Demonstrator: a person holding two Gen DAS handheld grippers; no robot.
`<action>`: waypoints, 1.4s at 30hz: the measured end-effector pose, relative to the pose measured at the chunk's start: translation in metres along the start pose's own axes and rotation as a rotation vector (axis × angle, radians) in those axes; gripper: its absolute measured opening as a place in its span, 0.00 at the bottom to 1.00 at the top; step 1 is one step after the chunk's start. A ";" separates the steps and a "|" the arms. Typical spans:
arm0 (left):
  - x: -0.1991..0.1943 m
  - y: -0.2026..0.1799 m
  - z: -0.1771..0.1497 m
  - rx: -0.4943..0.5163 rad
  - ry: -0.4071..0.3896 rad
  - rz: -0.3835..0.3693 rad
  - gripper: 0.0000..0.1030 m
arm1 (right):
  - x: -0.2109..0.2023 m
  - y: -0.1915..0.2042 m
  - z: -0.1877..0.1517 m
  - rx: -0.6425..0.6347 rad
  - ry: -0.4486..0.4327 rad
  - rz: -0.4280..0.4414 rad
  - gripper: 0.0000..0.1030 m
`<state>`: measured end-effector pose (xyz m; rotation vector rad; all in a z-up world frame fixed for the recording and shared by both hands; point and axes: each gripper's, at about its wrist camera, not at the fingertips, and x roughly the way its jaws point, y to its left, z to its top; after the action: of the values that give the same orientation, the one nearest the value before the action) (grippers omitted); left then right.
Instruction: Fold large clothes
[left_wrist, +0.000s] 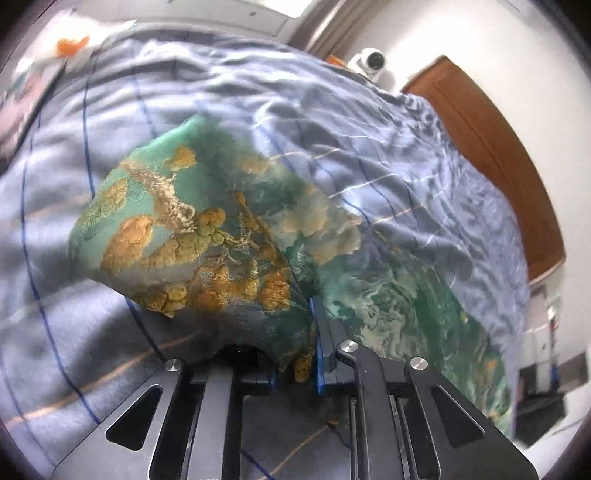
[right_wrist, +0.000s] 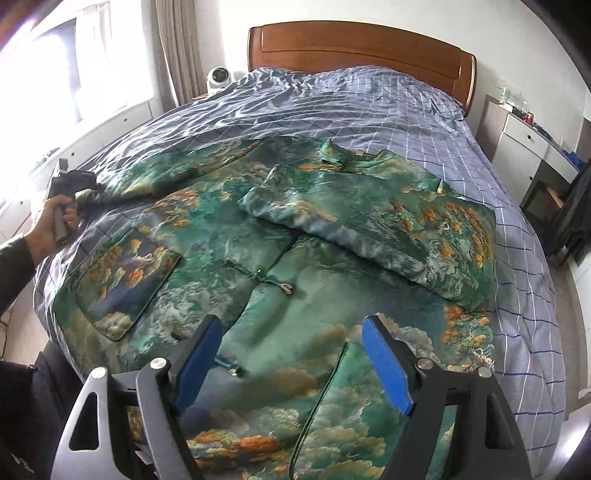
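A bed covered with a blue checked duvet fills most of what lies ahead of the right gripper, with a wooden headboard at its far end. Spread across the duvet is a large green jacket printed with orange and cream clouds; it lies front-up directly beneath and ahead of that tool, its knotted closures running up the middle. One sleeve is folded across the chest, ahead and to the right of the blue pads, and a patch pocket sits ahead to the left. The right gripper hovers above the hem area with its fingers spread wide, nothing between them. Far ahead to the left, at the bed's edge, the person's left hand holds the left gripper. In the left wrist view, that tool's jaws are pressed together on a bunch of the jacket's fabric, which billows up in front of it and hides the left pad, while more cloth trails off to its right over the duvet. A small white camera stands beside the headboard, far ahead of the right tool.
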<state>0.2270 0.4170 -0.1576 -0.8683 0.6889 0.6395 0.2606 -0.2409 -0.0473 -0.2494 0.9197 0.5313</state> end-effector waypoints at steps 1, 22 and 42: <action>-0.005 -0.007 0.000 0.045 -0.014 0.017 0.09 | -0.001 0.001 -0.001 -0.002 0.001 0.002 0.78; -0.125 -0.268 -0.197 1.267 -0.346 -0.013 0.08 | -0.026 -0.037 -0.013 0.146 -0.065 -0.024 0.78; -0.110 -0.234 -0.329 1.506 0.005 -0.175 0.87 | 0.031 -0.079 0.026 0.427 -0.041 0.281 0.78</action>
<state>0.2423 0.0005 -0.1198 0.4739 0.8470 -0.1401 0.3367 -0.2865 -0.0586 0.2803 1.0112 0.5808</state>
